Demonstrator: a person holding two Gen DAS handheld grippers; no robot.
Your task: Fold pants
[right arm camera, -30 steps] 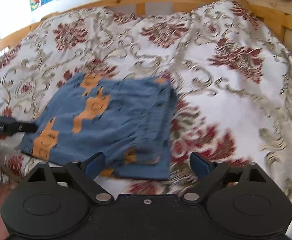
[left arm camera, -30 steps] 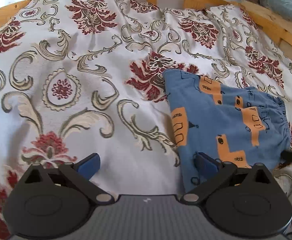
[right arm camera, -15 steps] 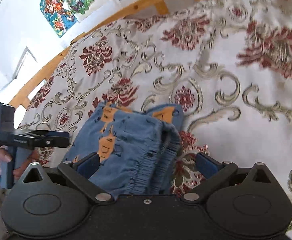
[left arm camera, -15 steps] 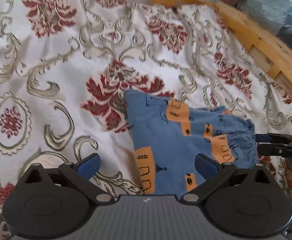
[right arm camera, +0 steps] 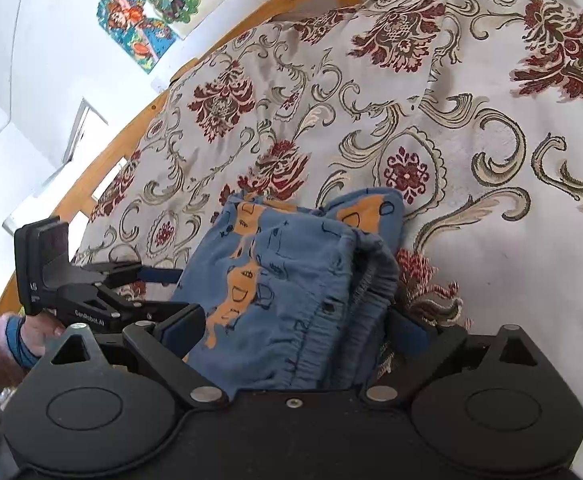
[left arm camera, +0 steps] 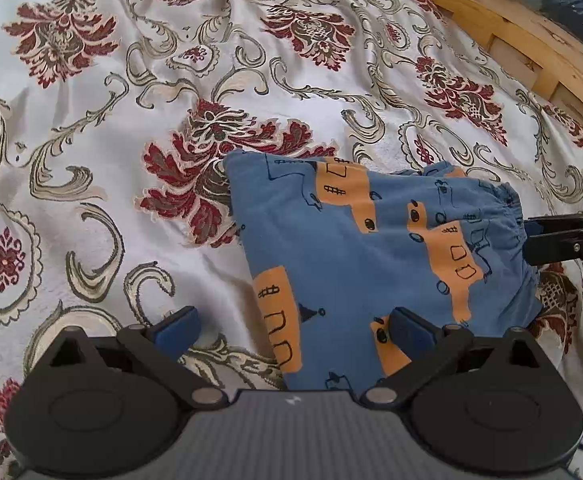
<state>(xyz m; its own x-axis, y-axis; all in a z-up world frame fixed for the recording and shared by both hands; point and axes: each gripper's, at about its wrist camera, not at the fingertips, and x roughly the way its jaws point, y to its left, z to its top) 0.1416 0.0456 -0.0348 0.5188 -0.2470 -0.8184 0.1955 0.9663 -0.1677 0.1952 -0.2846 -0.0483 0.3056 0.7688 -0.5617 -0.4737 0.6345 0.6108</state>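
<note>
Nearest the right wrist camera: right hand-held gripper (right arm camera: 293, 332) spread wide, the elastic waistband (right arm camera: 355, 320) of the blue pants (right arm camera: 291, 276) bunched up between its two blue pads (right arm camera: 183, 326), nothing pinched yet. Nearest the left wrist camera: left hand-held gripper (left arm camera: 291, 326) likewise spread wide, one pad over bare bedspread (left arm camera: 91, 140), the other over the pants' near edge, gripping nothing.

A little further: pants already folded into a compact, roughly square bundle lying on the patterned bedspread, orange house print up, waistband end humped rather than flat. Left hand (right arm camera: 35, 334) visible at the edge of the right wrist view, holding its tool beside the bundle's far side.

Beyond: open bedspread, then the wooden bed frame (left arm camera: 531, 40), posters (right arm camera: 151, 4) on the wall.

Judged step: late in the fold, probably lining up a last fold or a tidy of the waistband end. Next move likely calls for closing on the gathered waistband, lifting low, laying it flat over the bundle without dragging the layers beneath apart.
</note>
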